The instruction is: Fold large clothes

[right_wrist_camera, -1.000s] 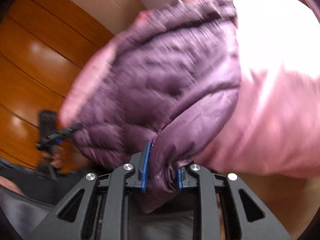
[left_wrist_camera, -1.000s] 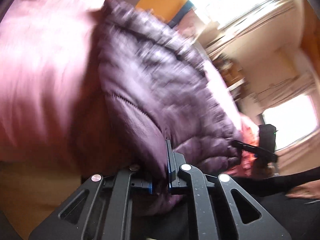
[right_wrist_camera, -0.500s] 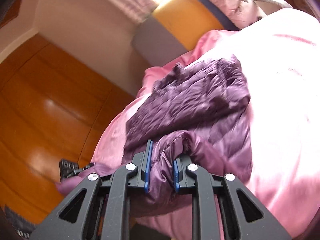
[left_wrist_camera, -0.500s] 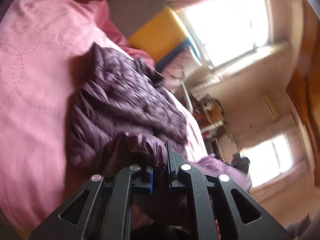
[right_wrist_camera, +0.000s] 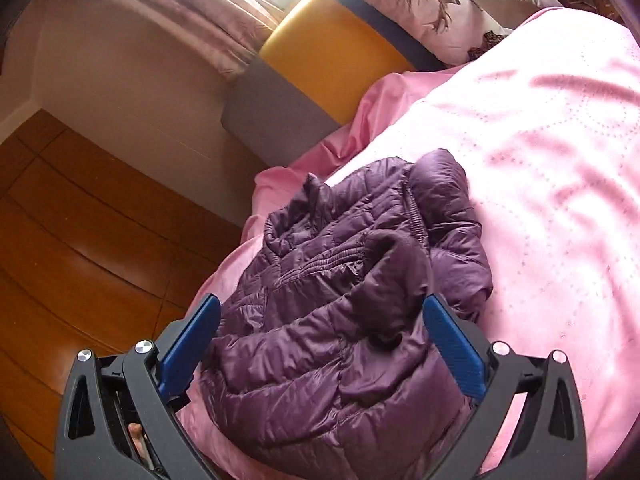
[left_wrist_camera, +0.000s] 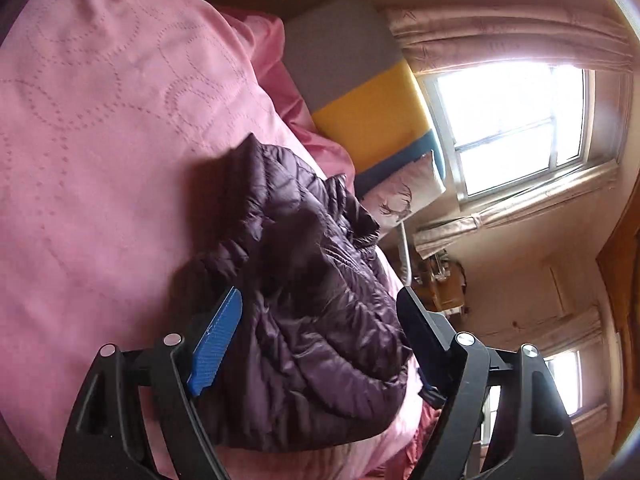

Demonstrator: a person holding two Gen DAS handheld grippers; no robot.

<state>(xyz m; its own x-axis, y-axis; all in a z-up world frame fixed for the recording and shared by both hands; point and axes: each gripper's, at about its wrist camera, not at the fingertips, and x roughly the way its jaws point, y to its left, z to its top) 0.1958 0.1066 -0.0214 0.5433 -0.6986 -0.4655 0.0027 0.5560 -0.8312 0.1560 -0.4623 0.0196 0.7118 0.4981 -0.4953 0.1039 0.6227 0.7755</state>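
Note:
A purple quilted puffer jacket (left_wrist_camera: pixel 312 304) lies bunched and folded over on the pink bedspread (left_wrist_camera: pixel 104 152). It also shows in the right wrist view (right_wrist_camera: pixel 352 312) on the bedspread (right_wrist_camera: pixel 552 168). My left gripper (left_wrist_camera: pixel 320 300) is open, its jaws wide apart just above the jacket's near edge, holding nothing. My right gripper (right_wrist_camera: pixel 320 312) is open too, its blue-padded jaws spread on either side of the jacket's near fold, holding nothing.
A grey, yellow and blue headboard cushion (left_wrist_camera: pixel 368 108) and a deer-print pillow (right_wrist_camera: pixel 436 12) stand at the bed's head. A window (left_wrist_camera: pixel 516 128) with curtains is beyond. A wooden wardrobe (right_wrist_camera: pixel 76 248) runs beside the bed.
Both grippers carried the jacket's edge forward over the bed, then opened and let it go. The jacket now rests folded on the bedspread.

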